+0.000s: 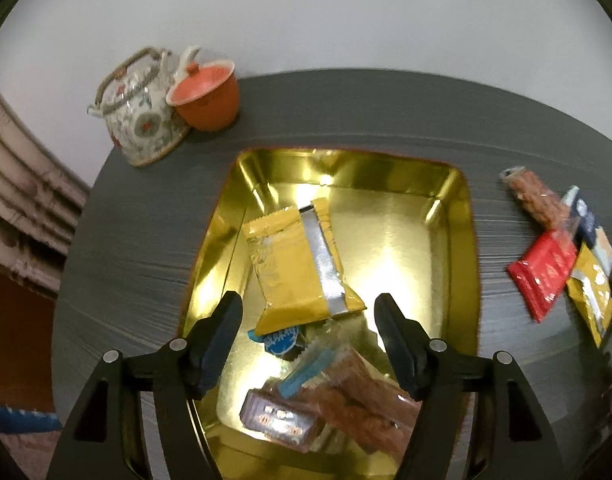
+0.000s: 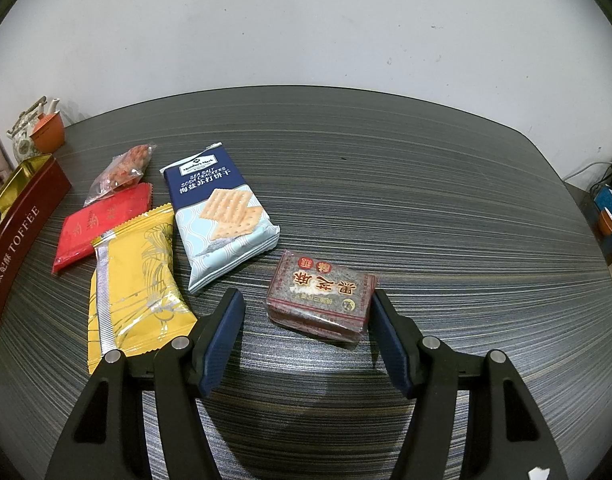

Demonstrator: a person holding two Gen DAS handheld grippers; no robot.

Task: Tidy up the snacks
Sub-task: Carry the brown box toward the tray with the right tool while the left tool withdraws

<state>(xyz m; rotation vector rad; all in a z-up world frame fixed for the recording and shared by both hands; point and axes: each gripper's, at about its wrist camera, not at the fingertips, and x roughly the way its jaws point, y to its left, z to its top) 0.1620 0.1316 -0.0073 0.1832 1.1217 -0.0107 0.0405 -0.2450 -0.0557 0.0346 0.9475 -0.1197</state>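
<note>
The left gripper (image 1: pixel 308 316) hangs over the gold-lined rectangular metal tin (image 1: pixel 460 216), its jaws apart with nothing between the pads; a yellow foil snack packet (image 1: pixel 293 264) lies flat on the tin's floor beneath them, free of both fingers. Nearer the tin's near edge sit a small dark red wrapped block (image 1: pixel 277 420), a clear packet of brown snack sticks (image 1: pixel 366 396) and a blue-and-white wrapper (image 1: pixel 275 338), piled loosely. That fits a tin being used as the collecting place for the snacks.

The right gripper (image 2: pixel 306 318) is lowered to the dark striped tabletop (image 2: pixel 446 200), jaws spread on either side of a dark red cellophane-wrapped sesame block (image 2: pixel 322 296). The right pad stands at the block's edge, the left pad well clear, so the block is bracketed rather than gripped (a pick seems to be the intent).

Toward the table's left edge, just beside the tin's red outer wall, wait the remaining snacks: a navy and pale blue soda cracker pack (image 2: pixel 221 212), a second yellow foil packet (image 2: pixel 133 284), a flat red sachet (image 2: pixel 97 224) and a clear bag of reddish pieces (image 2: pixel 121 172). A floral teapot (image 1: pixel 139 108) and an orange lidded cup (image 1: pixel 205 96) stand at the far left corner, out of the way.
</note>
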